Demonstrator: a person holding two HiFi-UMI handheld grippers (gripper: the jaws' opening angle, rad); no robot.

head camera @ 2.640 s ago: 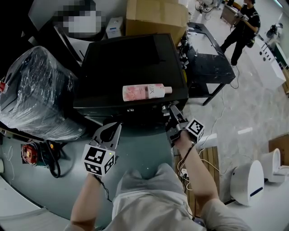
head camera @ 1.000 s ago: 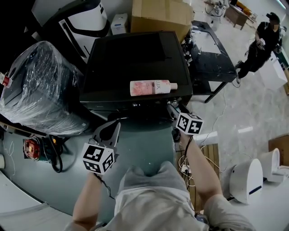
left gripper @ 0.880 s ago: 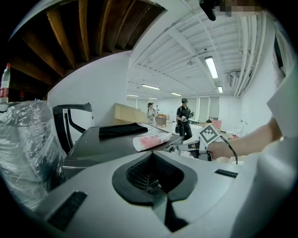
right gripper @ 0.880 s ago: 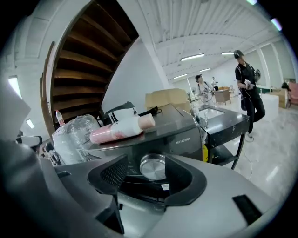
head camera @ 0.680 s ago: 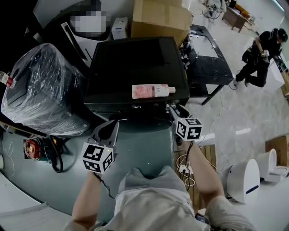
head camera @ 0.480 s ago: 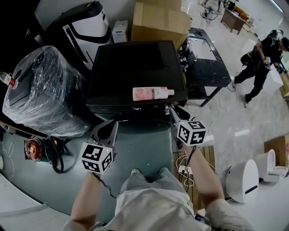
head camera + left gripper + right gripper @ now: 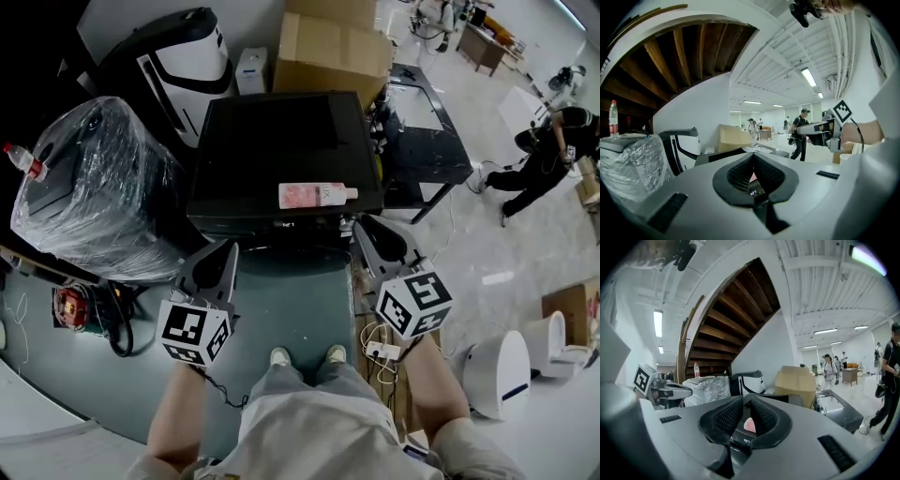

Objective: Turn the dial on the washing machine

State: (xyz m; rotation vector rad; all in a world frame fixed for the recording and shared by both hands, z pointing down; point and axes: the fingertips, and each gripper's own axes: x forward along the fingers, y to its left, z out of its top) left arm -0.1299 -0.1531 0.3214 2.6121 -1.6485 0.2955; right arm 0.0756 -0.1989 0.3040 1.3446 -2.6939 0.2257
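Observation:
The black washing machine (image 7: 281,141) stands in front of me, with a pink bottle (image 7: 317,195) lying near its front edge. Its dial is hidden below that edge in the head view. My right gripper (image 7: 367,228) hangs just off the machine's front right corner, touching nothing. Its jaws are closing to a narrow gap, and nothing is between them (image 7: 746,401); only the pink bottle (image 7: 749,425) shows beyond. My left gripper (image 7: 225,251) is held below the front left, its tips meeting (image 7: 752,157) on nothing.
A plastic-wrapped appliance (image 7: 94,187) stands to the left and a cardboard box (image 7: 333,42) behind the machine. A black table (image 7: 427,131) is to the right, with a person (image 7: 548,155) walking beyond it. A red tool (image 7: 70,305) and cables lie on the floor at left.
My right gripper has drawn back from the machine's front and its jaws have narrowed. The left gripper has stayed roughly in place. The person at the right has walked on.

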